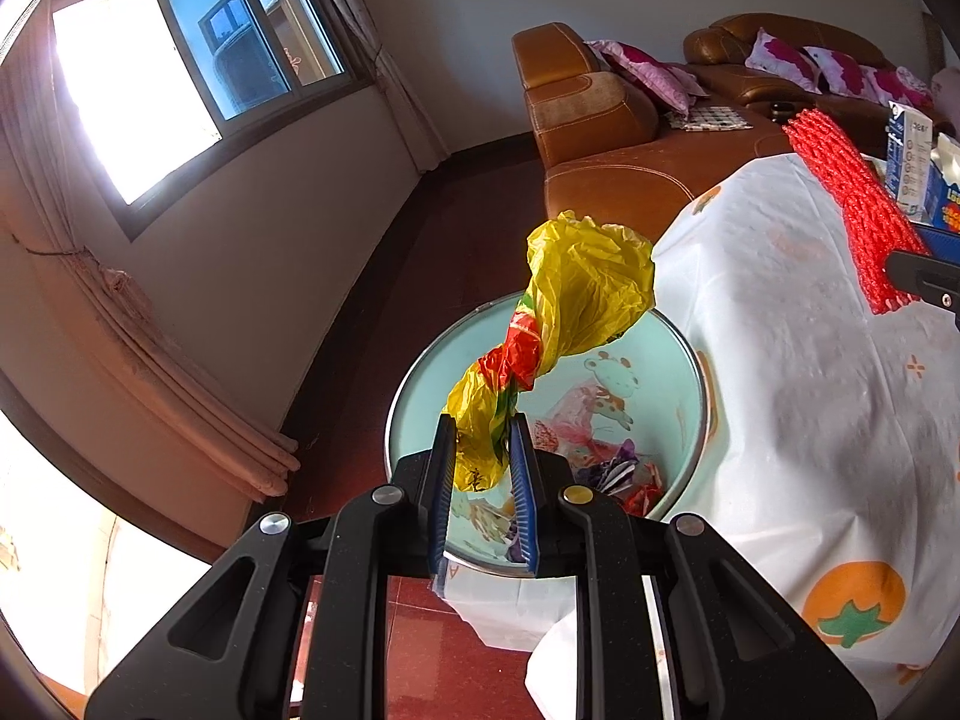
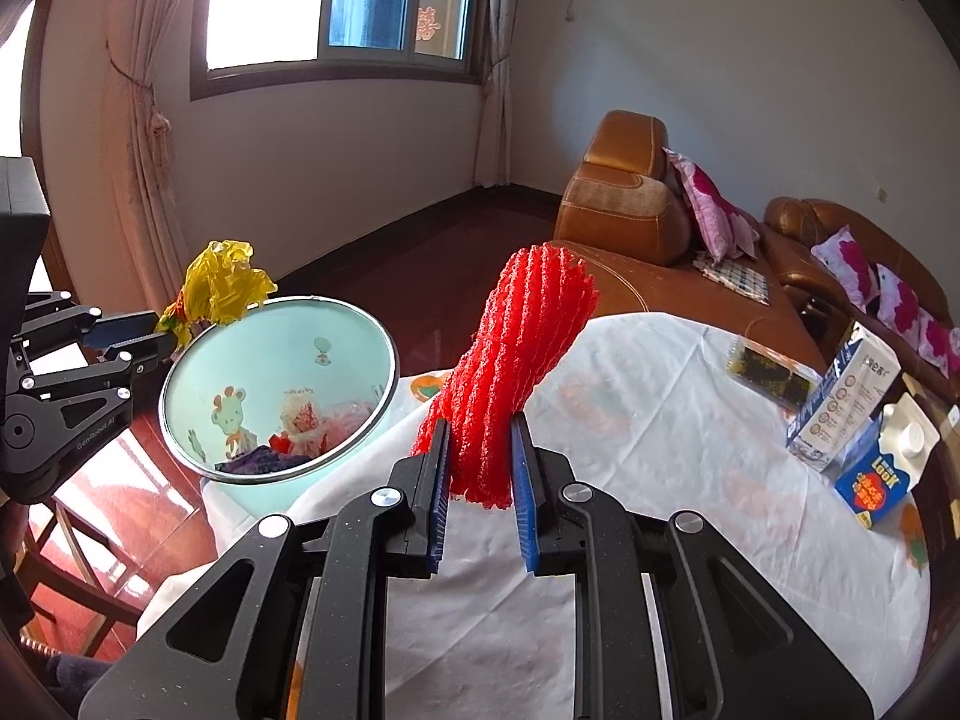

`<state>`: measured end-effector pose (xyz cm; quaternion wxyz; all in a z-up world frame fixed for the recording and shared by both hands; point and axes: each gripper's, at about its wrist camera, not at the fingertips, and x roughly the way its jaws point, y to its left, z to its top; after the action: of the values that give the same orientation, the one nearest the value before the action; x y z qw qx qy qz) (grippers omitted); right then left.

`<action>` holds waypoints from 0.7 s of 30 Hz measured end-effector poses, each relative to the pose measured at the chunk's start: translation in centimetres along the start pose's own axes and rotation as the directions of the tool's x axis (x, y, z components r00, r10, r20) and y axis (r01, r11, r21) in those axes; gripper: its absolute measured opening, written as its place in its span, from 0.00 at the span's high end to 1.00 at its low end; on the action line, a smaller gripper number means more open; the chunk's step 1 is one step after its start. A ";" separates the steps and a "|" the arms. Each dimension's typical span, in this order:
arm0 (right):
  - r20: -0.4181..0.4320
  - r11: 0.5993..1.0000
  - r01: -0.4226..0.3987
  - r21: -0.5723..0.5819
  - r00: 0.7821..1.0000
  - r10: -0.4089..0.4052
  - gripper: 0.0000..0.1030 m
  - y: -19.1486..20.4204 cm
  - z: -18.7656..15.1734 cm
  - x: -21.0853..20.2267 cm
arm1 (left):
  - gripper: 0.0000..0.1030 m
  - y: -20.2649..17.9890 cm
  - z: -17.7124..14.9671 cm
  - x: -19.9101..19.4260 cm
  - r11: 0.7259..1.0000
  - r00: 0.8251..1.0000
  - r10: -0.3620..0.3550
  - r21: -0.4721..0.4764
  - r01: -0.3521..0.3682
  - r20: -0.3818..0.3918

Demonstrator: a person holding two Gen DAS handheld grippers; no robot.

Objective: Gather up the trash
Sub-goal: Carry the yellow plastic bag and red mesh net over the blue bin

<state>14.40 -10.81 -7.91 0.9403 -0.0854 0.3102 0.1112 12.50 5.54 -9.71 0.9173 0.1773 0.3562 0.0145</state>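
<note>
Left gripper point(image 1: 482, 426) fingers clamp yellow bag point(image 1: 576, 300) above bin point(image 1: 648, 360); right gripper point(image 2: 480, 426) fingers clamp red net point(image 2: 522, 348).

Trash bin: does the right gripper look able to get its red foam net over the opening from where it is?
Probably yes. The right gripper, shut on the red foam net, is above the table; the trash bin sits beside its edge, mouth open, with nothing between them.

Both views are lit by strong daylight admitted through the window point(image 1: 180, 60) at the upper left, where the panes are blown out to white. Straight lines are bent by fisheye distortion, and the corners are darkened (heavy vignetting). Slight blur is seen on the tabletop point(image 1: 810, 390) cloth; glare is reflected off the red floor point(image 2: 138, 498).
</note>
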 end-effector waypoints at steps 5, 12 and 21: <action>-0.004 1.000 -0.013 -0.014 1.000 0.012 0.81 0.6 0.5 0.7 | 0.82 0.7 -0.1 0.2 1.000 1.000 0.017 -0.011 -0.017 -0.004; -0.006 0.999 -0.029 -0.045 1.000 0.029 0.81 1.7 1.1 1.4 | 0.82 1.6 -0.3 0.7 0.999 0.999 0.041 -0.019 -0.041 -0.015; -0.011 0.997 -0.047 -0.068 0.999 0.047 0.81 2.9 1.7 2.2 | 0.82 2.6 -0.3 1.3 0.998 0.998 0.054 -0.031 -0.055 -0.030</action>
<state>16.32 -7.29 -8.11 0.9325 -0.1108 0.3125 0.1434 13.59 8.30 -9.87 0.9140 0.1723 0.3642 0.0476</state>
